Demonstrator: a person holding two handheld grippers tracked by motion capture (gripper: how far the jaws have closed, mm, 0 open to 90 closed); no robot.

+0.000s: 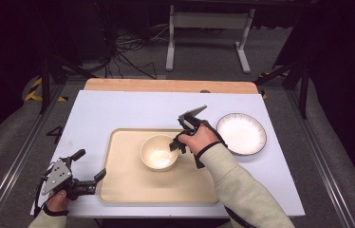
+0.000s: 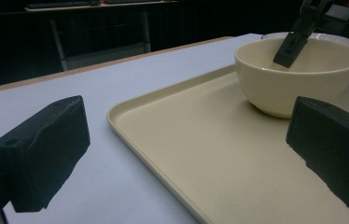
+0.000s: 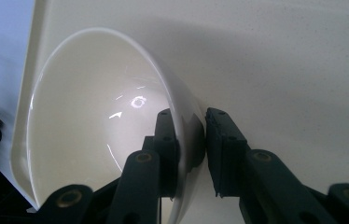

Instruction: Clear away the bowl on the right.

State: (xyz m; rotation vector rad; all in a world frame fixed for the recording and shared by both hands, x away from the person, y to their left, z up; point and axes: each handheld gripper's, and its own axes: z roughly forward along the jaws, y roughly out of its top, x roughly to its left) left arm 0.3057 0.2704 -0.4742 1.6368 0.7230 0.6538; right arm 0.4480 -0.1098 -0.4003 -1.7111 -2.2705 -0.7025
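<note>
A cream, round ceramic bowl sits upright on a beige, rectangular plastic tray, toward the tray's far half, and the tray lies on the white tabletop. The right gripper comes down over the bowl's right rim, held by the person's right hand. In the right gripper view its two black fingers straddle the bowl's wall, one inside the bowl and one outside. The inner one lies against the wall, while a thin gap shows between the outer one and the wall, so the fingers are set around the rim but not yet pinching it firmly.

The left gripper rests low at the near left corner of the tabletop, just beside the tray's left edge, in the person's left hand. Its fingers stand wide apart, released, with nothing between them, pointing across the tray toward the bowl.

A white round plate with a dark rim lies on the tabletop just right of the tray, close to the right hand.
</note>
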